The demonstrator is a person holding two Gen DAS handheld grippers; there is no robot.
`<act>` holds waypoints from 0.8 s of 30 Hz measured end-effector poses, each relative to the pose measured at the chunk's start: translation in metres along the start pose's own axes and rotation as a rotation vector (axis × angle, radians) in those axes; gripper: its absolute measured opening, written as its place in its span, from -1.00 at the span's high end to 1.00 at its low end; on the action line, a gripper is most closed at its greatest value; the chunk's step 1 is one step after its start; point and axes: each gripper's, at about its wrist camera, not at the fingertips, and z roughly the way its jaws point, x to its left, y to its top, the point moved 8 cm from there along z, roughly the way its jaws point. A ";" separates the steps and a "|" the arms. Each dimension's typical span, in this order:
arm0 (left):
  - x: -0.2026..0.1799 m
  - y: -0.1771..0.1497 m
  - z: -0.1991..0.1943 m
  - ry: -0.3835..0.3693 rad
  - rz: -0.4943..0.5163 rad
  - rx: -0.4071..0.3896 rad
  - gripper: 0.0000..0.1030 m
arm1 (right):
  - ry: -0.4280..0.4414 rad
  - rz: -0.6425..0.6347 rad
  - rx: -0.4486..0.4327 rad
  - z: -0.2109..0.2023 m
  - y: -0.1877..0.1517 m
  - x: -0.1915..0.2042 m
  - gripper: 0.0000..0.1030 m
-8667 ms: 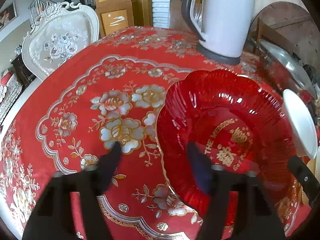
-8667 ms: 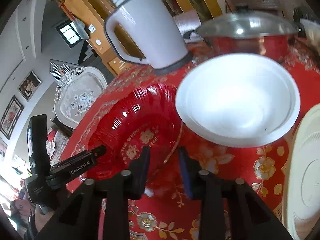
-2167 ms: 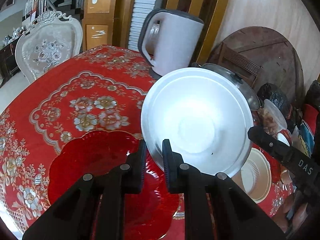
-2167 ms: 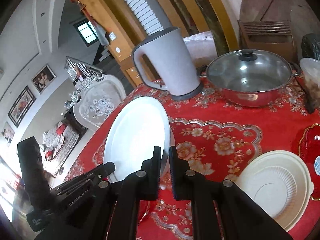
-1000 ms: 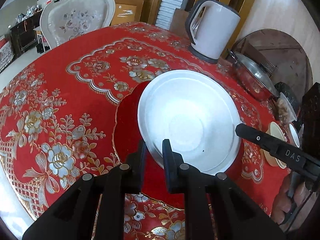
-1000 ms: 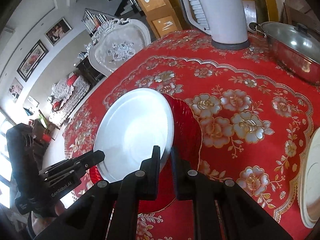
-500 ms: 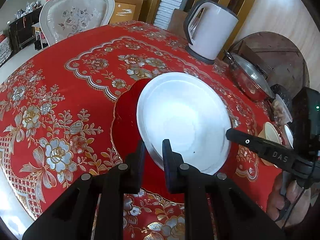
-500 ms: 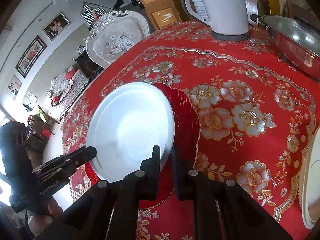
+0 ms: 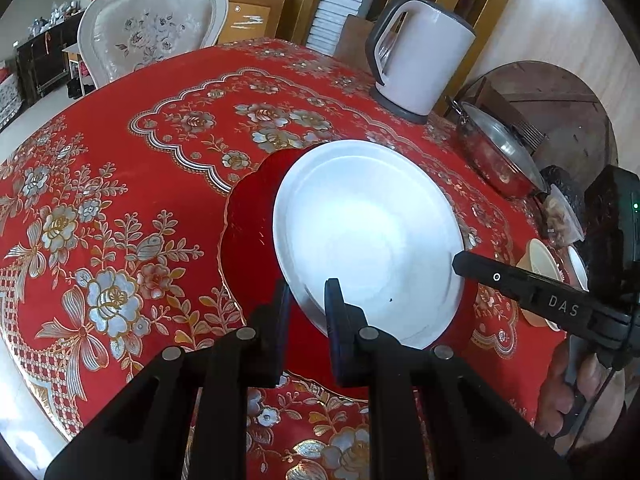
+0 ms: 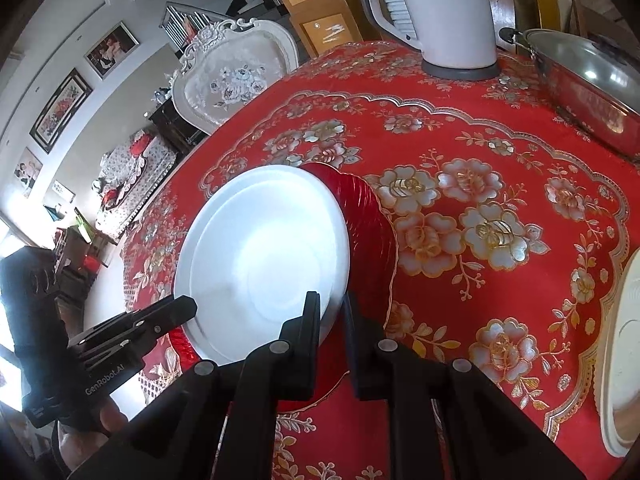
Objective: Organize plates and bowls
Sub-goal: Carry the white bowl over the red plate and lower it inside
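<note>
While low over the red plate, both grippers pinch the white plate, seemingly level.

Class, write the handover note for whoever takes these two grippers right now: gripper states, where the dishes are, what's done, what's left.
Left gripper: shut on the white plate's near rim.
Right gripper: shut on the same plate's opposite rim.
The white plate is over the red plate on the tablecloth; full contact unclear.
Done: white plate brought onto the red one.
Left: release both; cream dish still apart.
</note>
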 end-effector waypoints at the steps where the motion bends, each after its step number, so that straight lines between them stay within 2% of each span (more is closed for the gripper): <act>1: 0.000 0.000 0.000 -0.001 -0.003 0.000 0.74 | 0.000 0.001 -0.001 0.000 0.000 0.000 0.71; 24: 0.002 -0.002 0.002 -0.005 -0.021 0.008 0.69 | 0.013 -0.006 0.014 0.003 -0.003 0.003 0.64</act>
